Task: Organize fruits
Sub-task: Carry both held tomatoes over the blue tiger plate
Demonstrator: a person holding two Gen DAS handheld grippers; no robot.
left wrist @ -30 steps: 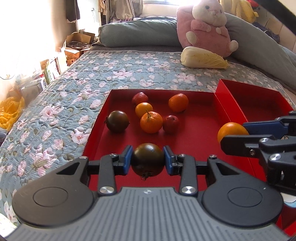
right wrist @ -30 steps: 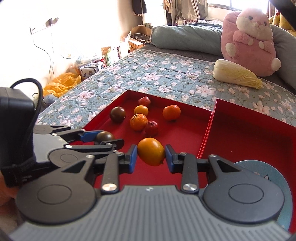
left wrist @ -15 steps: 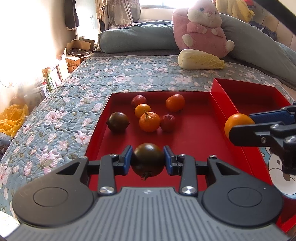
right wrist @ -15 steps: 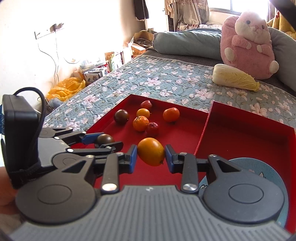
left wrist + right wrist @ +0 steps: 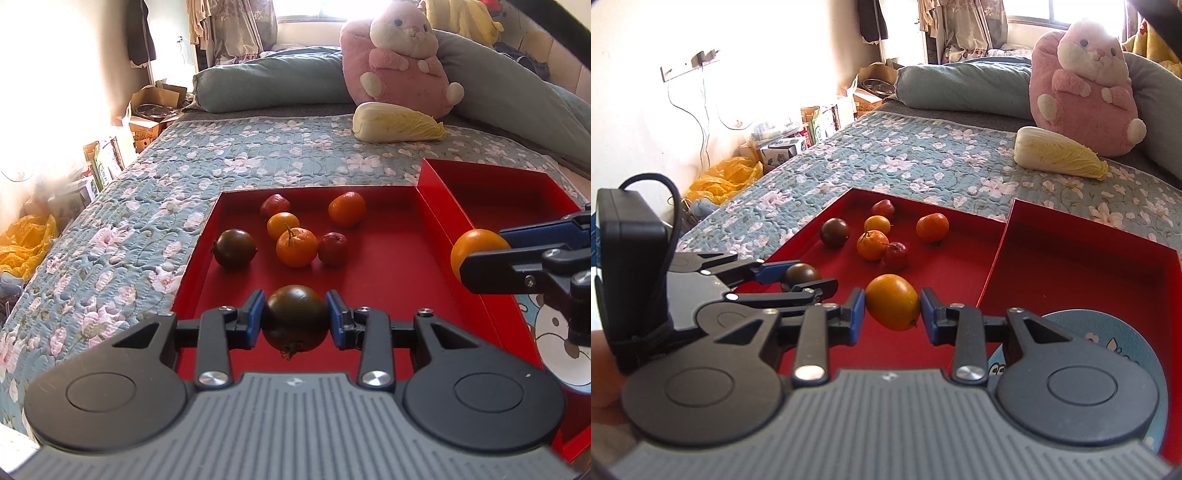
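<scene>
Left gripper (image 5: 294, 319) clamped on a dark tomato (image 5: 294, 317), blue pads pressed to both its sides, stem end turned down, held clear above the near part of the left tray (image 5: 388, 280). Right gripper (image 5: 892, 312) closed the same way on an orange tomato (image 5: 892, 302), both pads touching it, raised over the near end of the same tray close to the dividing wall. Seen from the left wrist, right gripper at the right edge, its fruit over the wall between the left tray and the right tray (image 5: 495, 188). Seen from the right wrist, left gripper low on the left, side-on, dark fruit between its fingers. Six fruits lying in the far half of the left tray: a second dark tomato (image 5: 235, 248) nearest the left wall, a red fruit (image 5: 275, 205) by the back wall, a small orange one (image 5: 283, 224) just in front of it, a stemmed tangerine (image 5: 296, 246) touching a small red fruit (image 5: 332, 248) on its right, another tangerine (image 5: 347, 208) apart toward the back right. Right tray holding a blue plate (image 5: 1108, 343) with a cartoon print at its near end, partly hidden behind the gripper bodies. Both trays set side by side on a floral quilt (image 5: 221, 155). Farther back on the quilt, a cabbage (image 5: 397, 122) lying before a pink plush (image 5: 397, 55). Part of a hand at the left edge of the right wrist view, blurred.
</scene>
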